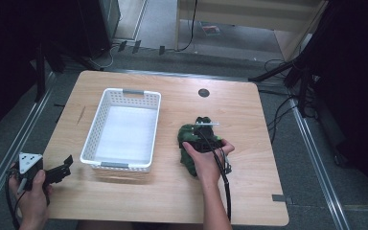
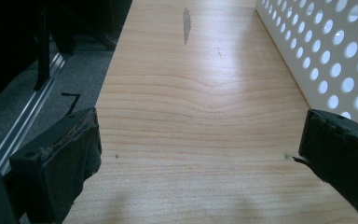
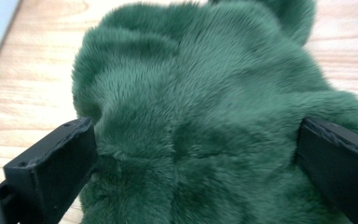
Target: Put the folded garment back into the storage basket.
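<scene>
1. My right gripper (image 1: pixel 202 140) sits directly over the dark green furry plush toy (image 1: pixel 190 146), pointed down at it. The plush toy lies on the light wooden table (image 1: pixel 172 191), to the right of the white perforated plastic basket (image 1: pixel 124 128) and apart from it.

2. In the right gripper view, my right gripper (image 3: pixel 196 154) has its jaws spread as wide as they go. The plush toy (image 3: pixel 200 116) fills the gap between them.

3. The fur bulges against the inner faces of both jaws. The left jaw is in contact with the pile; the right jaw stands at the edge of it. The fur between the jaws is not visibly compressed, so I have no clamp on the toy.

4. My right hand (image 1: pixel 210 163) wraps the gripper body, with the black cable trailing back along my forearm.

5. My left gripper (image 1: pixel 60 170) rests at the table's near left corner, just beside the basket's near left corner.

6. In the left gripper view, my left gripper (image 2: pixel 200 154) has its jaws wide apart with bare wood between them. It holds nothing. The basket wall (image 2: pixel 326 56) runs along the right of that view.
</scene>
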The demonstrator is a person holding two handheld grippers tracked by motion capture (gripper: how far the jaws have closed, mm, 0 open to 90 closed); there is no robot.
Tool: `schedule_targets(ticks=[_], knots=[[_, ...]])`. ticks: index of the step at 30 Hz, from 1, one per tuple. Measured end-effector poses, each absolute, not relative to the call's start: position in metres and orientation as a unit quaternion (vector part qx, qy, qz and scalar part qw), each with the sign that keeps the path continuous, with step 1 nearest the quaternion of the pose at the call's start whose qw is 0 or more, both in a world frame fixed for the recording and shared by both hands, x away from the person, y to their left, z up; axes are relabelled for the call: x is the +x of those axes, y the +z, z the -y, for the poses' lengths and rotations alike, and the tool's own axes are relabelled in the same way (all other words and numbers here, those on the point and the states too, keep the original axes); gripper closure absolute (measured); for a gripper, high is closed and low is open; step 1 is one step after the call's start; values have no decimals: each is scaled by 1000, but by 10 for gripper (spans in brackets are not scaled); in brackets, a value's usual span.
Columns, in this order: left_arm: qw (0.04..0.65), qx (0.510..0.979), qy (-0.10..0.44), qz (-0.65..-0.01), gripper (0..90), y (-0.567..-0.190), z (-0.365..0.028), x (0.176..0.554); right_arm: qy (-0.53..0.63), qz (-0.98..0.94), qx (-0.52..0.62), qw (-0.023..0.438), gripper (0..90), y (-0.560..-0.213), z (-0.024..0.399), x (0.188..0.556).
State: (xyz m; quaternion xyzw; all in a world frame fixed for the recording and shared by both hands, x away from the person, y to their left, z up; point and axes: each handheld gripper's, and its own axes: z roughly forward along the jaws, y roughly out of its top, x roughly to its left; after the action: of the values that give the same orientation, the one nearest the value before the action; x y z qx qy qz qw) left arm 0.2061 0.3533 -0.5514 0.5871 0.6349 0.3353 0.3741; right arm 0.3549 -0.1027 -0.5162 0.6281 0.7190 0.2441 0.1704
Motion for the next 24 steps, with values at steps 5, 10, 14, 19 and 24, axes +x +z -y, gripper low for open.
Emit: schedule_targets(ticks=[5, 10, 14, 19, 24], knots=[[376, 587, 333, -635, 0, -552, -354, 206, 234, -719, 632, 168, 21, -534, 100, 356], [376, 589, 332, -634, 0, -552, -352, 207, 239, -716, 625, 201, 70, -538, 99, 349], [374, 592, 332, -632, 0, -552, -350, 207, 263, -697, 627, 227, 227, -539, 102, 340], [375, 591, 331, -634, 0, -552, -351, 207, 275, -686, 627, 244, 365, -540, 106, 334], [375, 590, 330, -634, 0, -552, -351, 207, 276, -681, 631, 248, 434, -539, 104, 333]])
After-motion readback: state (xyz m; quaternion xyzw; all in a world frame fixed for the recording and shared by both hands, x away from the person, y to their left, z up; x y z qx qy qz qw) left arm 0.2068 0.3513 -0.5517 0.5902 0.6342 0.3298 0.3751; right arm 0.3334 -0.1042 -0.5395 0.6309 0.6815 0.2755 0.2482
